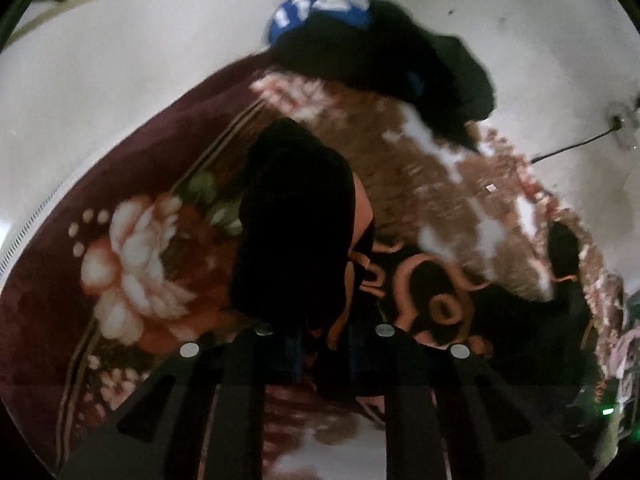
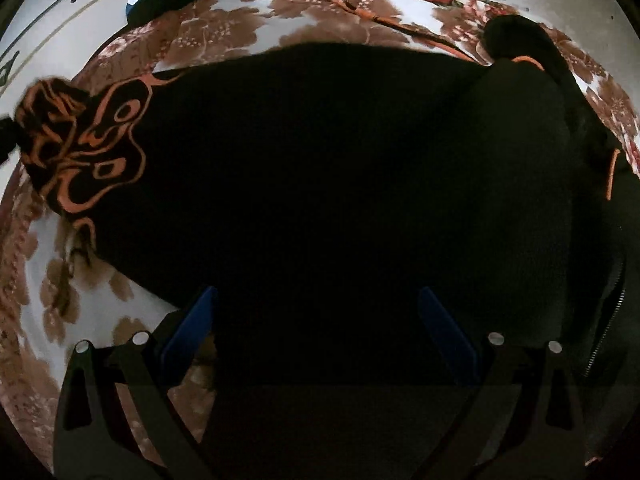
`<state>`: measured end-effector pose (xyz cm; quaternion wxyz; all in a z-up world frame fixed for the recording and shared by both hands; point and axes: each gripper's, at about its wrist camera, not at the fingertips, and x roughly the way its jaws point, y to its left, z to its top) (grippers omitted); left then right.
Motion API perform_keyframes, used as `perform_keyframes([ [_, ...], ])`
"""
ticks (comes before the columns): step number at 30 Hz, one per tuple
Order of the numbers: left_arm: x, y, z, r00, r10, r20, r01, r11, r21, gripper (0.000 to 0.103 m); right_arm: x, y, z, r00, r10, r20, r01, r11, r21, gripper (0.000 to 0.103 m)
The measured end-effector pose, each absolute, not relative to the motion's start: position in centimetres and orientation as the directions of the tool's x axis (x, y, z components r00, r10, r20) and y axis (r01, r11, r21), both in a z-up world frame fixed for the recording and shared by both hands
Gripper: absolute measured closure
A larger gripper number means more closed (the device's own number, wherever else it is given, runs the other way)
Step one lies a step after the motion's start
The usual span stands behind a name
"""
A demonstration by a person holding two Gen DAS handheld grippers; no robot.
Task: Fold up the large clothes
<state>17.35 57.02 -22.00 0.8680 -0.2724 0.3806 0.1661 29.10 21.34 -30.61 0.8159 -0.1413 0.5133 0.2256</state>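
Floral blanket (image 2: 224,32) on a tiled floor (image 1: 100,60) carries the black garment (image 2: 320,180) w/ orange print. Left gripper (image 1: 324,356): jaws narrow, pinching a bunched edge of it. Right gripper (image 2: 316,320): jaws wide, over flat cloth, nothing held. Judgement: grab edge w/ right, then lift both evenly, keep fabric taut.

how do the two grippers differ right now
The left gripper is shut on a fold of the black garment; the right gripper is open. The left's blue pads sit close together; the right's stand wide apart over the fabric, pinching nothing. Both point down at the same garment.
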Motion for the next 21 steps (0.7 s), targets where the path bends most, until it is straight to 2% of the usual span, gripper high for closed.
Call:
perform_keyframes([
  [4, 18.6, 53.8, -18.0, 0.672, 0.085, -0.736, -0.449, 0.837, -0.313, 0.089, 29.0, 20.8, -31.2, 0.387, 0.266, -0.883, -0.52, 0.854, 0.029, 0.004],
  [12, 21.8, 43.9, -8.7, 0.746, 0.069, -0.663, -0.348, 0.888, -0.299, 0.089, 26.0, 18.7, -27.0, 0.432, 0.312, -0.846, -0.575, 0.818, 0.008, 0.005],
  [19, 27.8, 28.3, -4.2, 0.794, -0.127, -0.594, -0.087, 0.944, -0.318, 0.089, 25.1, 19.1, -29.4, 0.428, 0.266, -0.864, -0.609, 0.791, -0.058, 0.005],
  [21, 29.5, 23.8, -3.7, 0.78, -0.172, -0.602, -0.013, 0.957, -0.291, 0.089, 25.1, 18.6, -29.8, 0.443, 0.253, -0.86, -0.584, 0.809, -0.063, 0.005],
])
